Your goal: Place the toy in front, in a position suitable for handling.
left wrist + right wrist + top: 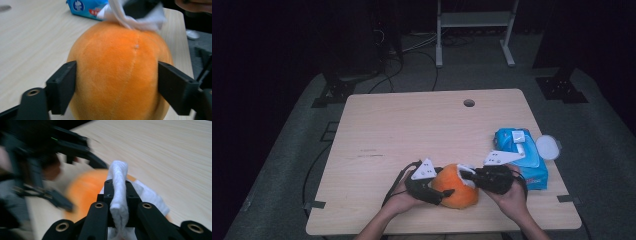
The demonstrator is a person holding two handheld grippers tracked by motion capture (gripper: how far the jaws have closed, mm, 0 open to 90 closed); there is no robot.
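Note:
An orange plush ball (458, 189) rests on the wooden table (412, 130) near its front edge. My left gripper (443, 193) comes at it from the left, and in the left gripper view its two black jaws press into the sides of the ball (117, 70). My right gripper (468, 175) reaches in from the right, shut on a white wipe (119, 173) pinched between its jaws (118, 188). The wipe (137, 17) lies against the top of the ball. A hand holds each gripper.
A blue pack of wet wipes (522, 156) lies to the right of the ball, with a round white lid (547, 146) beside it at the table's right edge. A small round hole (469, 103) sits near the far edge.

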